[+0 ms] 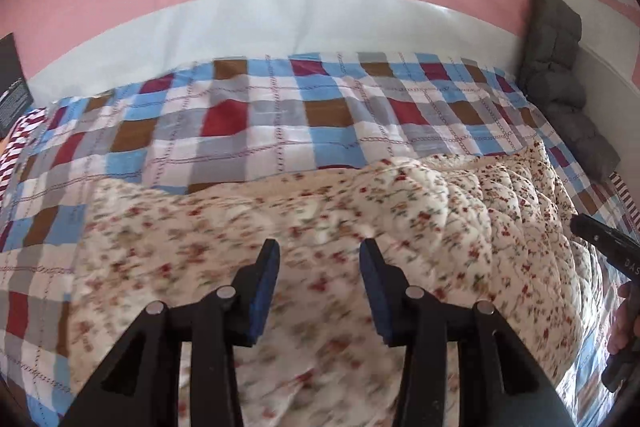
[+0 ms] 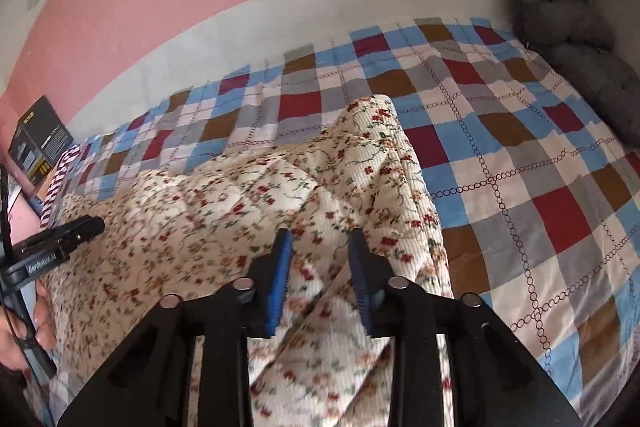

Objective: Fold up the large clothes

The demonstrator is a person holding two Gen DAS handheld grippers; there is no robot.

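Observation:
A large cream quilted garment with small red flowers (image 1: 320, 211) lies spread on a bed with a checked cover (image 1: 248, 115). My left gripper (image 1: 319, 251) is open and empty just above the garment's near part. The right gripper's body shows at the right edge of the left wrist view (image 1: 608, 247). In the right wrist view the garment (image 2: 248, 203) lies in folds with one corner raised (image 2: 376, 115). My right gripper (image 2: 320, 243) is open above those folds, with nothing between its pads. The left gripper's body shows at the left (image 2: 60, 239).
The checked cover (image 2: 540, 167) lies bare to the right and behind the garment. A grey quilted cushion (image 1: 560, 67) leans in the back right corner. A dark box (image 2: 40, 143) and a red-and-white striped cloth (image 2: 60, 179) lie at the left. A pink wall is behind.

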